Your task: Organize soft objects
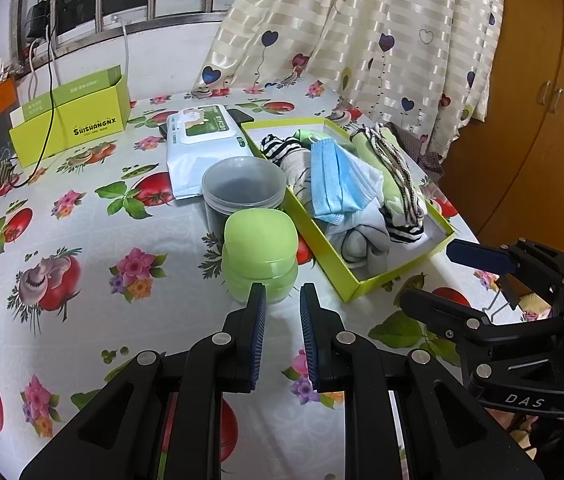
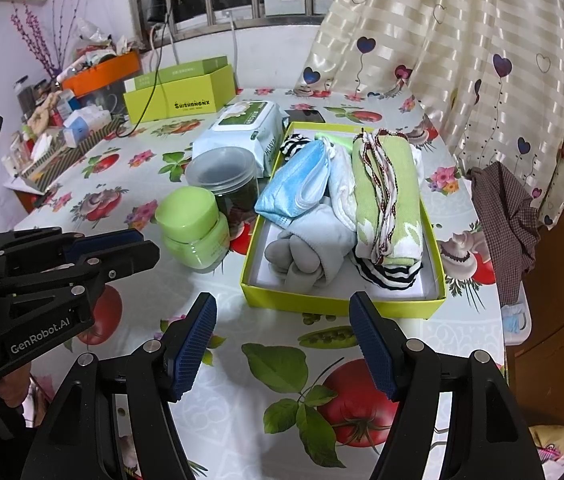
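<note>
Since the folded green towel [image 2: 388, 196], blue face mask [image 2: 296, 184] and socks [image 2: 306, 254] sit heaped in the lime box [image 2: 342, 304], I risk dragging one over its wall. The box lies just ahead of my right gripper [image 2: 284, 344], wide open and empty; my left gripper [image 1: 282, 336], narrowly parted, empty, faces the green jar [image 1: 259, 252].
</note>
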`<state>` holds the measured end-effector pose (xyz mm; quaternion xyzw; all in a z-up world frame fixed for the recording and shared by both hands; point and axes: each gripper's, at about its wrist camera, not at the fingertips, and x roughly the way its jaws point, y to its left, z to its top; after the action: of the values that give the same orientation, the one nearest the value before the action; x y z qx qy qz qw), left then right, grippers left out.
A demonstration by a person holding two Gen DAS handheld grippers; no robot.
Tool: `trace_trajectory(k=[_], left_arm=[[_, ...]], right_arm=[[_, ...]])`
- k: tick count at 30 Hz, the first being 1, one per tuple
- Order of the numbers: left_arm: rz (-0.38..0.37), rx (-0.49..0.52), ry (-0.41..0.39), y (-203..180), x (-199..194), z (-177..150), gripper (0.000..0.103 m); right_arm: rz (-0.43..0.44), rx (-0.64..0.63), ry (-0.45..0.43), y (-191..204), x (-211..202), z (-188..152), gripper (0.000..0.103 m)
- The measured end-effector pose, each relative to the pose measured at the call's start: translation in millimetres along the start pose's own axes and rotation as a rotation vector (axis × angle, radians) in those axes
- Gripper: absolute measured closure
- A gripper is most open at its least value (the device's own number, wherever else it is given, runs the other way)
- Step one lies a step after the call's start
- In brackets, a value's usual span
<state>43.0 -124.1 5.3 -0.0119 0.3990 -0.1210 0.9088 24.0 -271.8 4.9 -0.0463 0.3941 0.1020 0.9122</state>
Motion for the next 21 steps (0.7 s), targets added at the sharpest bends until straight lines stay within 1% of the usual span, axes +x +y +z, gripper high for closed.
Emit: trace_trajectory(k=[21], left_arm=[[-0.003, 0.001, -0.003, -0.5, -1.9, -0.2, 0.085]], right_arm=[[0.000, -0.002, 0.001, 1.6, -0.8, 1.0, 0.034]])
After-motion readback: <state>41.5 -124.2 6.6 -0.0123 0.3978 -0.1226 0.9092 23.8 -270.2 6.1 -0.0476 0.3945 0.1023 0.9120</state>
